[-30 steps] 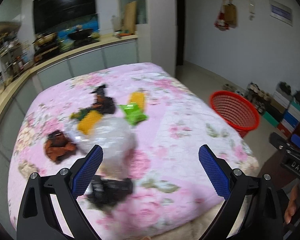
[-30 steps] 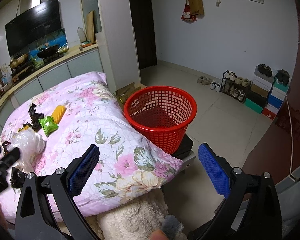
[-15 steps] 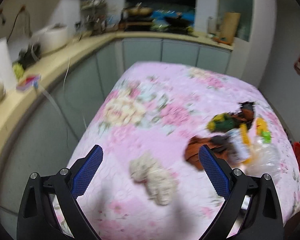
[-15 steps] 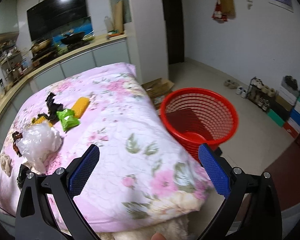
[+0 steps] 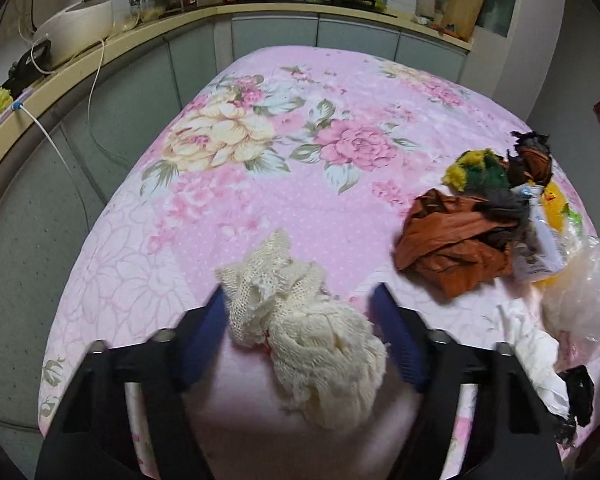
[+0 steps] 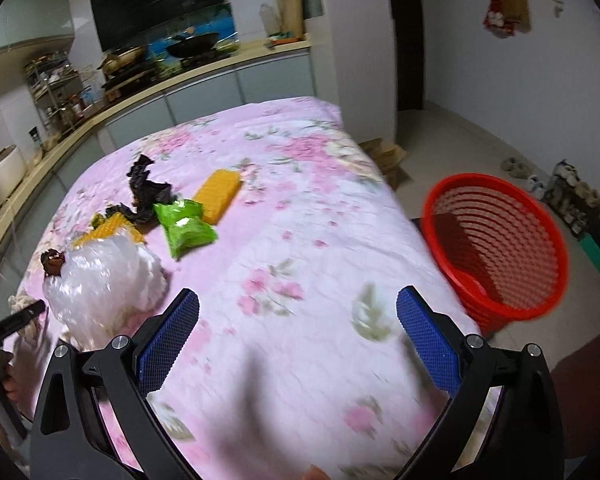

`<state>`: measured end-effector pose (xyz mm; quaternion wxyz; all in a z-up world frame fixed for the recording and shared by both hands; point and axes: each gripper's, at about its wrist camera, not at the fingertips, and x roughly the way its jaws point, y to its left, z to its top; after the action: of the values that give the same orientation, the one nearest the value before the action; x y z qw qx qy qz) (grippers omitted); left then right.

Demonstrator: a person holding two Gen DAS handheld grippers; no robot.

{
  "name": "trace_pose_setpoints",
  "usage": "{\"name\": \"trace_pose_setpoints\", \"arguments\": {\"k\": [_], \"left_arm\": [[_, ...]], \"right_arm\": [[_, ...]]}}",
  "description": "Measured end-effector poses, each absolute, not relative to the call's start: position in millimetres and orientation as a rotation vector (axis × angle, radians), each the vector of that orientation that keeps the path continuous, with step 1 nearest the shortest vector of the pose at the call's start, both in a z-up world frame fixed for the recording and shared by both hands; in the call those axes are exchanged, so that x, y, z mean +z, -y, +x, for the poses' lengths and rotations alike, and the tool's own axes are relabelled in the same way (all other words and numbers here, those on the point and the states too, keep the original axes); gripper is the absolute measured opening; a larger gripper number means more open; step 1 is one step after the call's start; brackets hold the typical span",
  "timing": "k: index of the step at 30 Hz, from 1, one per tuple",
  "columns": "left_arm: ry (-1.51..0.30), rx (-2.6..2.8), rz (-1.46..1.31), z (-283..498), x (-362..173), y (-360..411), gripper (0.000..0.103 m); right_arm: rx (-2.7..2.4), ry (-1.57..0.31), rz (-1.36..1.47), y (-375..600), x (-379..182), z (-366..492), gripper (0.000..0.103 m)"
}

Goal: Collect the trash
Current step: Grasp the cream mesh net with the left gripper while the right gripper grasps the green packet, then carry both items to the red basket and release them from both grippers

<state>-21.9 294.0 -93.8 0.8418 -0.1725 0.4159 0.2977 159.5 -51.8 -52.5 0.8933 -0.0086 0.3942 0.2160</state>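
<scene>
A crumpled cream mesh net (image 5: pixel 300 332) lies on the pink floral bedspread (image 5: pixel 260 152) between the fingers of my left gripper (image 5: pixel 300 312), whose jaws stand close on both sides of it. Other trash lies to the right: a brown bag (image 5: pixel 456 236), a clear plastic bag (image 5: pixel 580 292), white paper (image 5: pixel 536 356). My right gripper (image 6: pixel 298 316) is open and empty above the bed. Ahead of it lie a green packet (image 6: pixel 186 224), a yellow packet (image 6: pixel 219 194), black scraps (image 6: pixel 148 192) and the clear bag (image 6: pixel 104 280). A red basket (image 6: pixel 496 248) stands on the floor right of the bed.
A kitchen counter (image 5: pixel 112 40) with a rice cooker (image 5: pixel 76 28) and a trailing white cable (image 5: pixel 56 148) runs along the bed's left and far side. A shoe rack (image 6: pixel 576 200) stands by the wall beyond the basket.
My left gripper swung to the bed's near left, dropped down over the cream net and narrowed around it. My right gripper moved left over the bed, the basket shifting to the right.
</scene>
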Motion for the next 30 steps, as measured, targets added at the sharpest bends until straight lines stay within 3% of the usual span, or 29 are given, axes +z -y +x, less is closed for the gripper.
{"name": "trace_pose_setpoints", "arguments": {"k": [3,6,15,24,29,30], "left_arm": [[-0.866,0.645,-0.357,-22,-94,-298,0.04],[-0.858,0.641,-0.375,-24,-93,-303,0.033],[-0.841,0.63,-0.415,-28,-91,-312,0.032],[-0.831,0.623,-0.435,-30,-90,-314,0.032],[-0.815,0.628,-0.448,-34,-87,-316,0.032],[-0.811,0.628,-0.449,-35,-86,-316,0.032]], "right_arm": [[0.502,-0.821,-0.029,29,-53,176,0.096],[0.562,-0.829,-0.056,-1,-55,195,0.096],[0.675,-0.879,-0.157,-74,-78,223,0.096],[0.704,-0.951,-0.134,-93,-93,240,0.063],[0.717,-0.962,-0.135,-96,-97,243,0.055],[0.725,-0.966,-0.131,-96,-97,244,0.049]]}}
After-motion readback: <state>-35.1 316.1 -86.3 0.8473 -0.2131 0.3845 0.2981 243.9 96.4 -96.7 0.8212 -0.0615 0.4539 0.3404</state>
